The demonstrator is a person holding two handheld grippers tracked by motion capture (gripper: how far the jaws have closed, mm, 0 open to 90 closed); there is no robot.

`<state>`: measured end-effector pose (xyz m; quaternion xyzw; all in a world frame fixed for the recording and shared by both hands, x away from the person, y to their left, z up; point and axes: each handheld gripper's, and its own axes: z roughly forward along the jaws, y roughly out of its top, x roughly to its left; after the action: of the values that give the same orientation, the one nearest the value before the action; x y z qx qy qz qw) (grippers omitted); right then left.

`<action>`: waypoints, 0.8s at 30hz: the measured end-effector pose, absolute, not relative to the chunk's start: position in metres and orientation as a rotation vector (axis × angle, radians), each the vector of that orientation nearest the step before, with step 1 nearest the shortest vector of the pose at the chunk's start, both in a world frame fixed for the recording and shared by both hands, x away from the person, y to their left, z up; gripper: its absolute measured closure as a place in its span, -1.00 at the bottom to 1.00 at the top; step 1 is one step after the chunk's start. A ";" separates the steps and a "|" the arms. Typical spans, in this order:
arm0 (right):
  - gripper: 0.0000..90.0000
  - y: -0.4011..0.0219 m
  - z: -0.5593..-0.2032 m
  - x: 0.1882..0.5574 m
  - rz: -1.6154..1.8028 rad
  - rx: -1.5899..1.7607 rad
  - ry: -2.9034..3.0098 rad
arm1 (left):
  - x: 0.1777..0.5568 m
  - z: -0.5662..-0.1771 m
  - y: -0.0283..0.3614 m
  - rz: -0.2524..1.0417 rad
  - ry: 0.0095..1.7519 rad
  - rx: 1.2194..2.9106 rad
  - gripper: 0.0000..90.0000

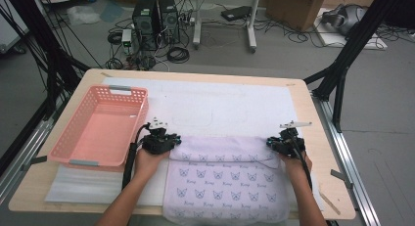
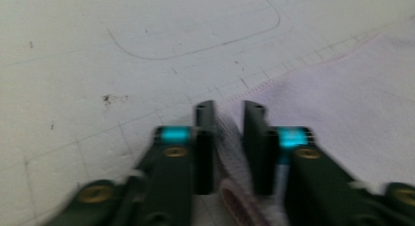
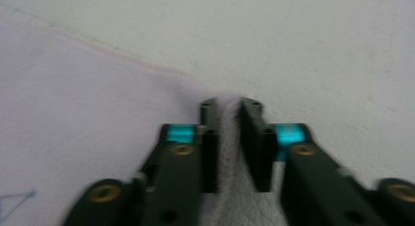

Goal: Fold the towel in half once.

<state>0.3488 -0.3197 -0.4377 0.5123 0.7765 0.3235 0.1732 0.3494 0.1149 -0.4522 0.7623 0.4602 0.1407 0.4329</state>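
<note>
White mat [image 1: 220,96] on wooden table [image 1: 313,138], cabled grey floor [image 1: 274,50] beyond; left gripper [image 1: 172,139] and right gripper [image 1: 272,142] both clamped on towel [image 1: 230,179].

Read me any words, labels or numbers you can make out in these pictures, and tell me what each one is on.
Towel: a small word is printed under each blue cat-face drawing, too small and blurred to read.
Pink basket: no writing that can be made out.
White mat on the table: drawn lines, no words.
Cardboard box on the floor: no readable marking.
So nothing here can be quoted.
</note>
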 end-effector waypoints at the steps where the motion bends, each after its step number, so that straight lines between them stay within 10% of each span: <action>1: 0.87 -0.319 -0.437 0.348 0.909 1.438 2.206 | 0.349 -0.452 0.115 0.351 1.148 1.895 0.90; 24: 0.86 -0.325 -0.403 0.280 1.198 1.278 2.032 | 0.298 -0.419 0.144 0.345 0.991 1.715 0.90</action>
<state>0.2802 -0.3251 -0.4029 0.4639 0.7375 0.4349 0.2274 0.2984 0.1436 -0.4188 0.7201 0.4163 0.1448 0.5359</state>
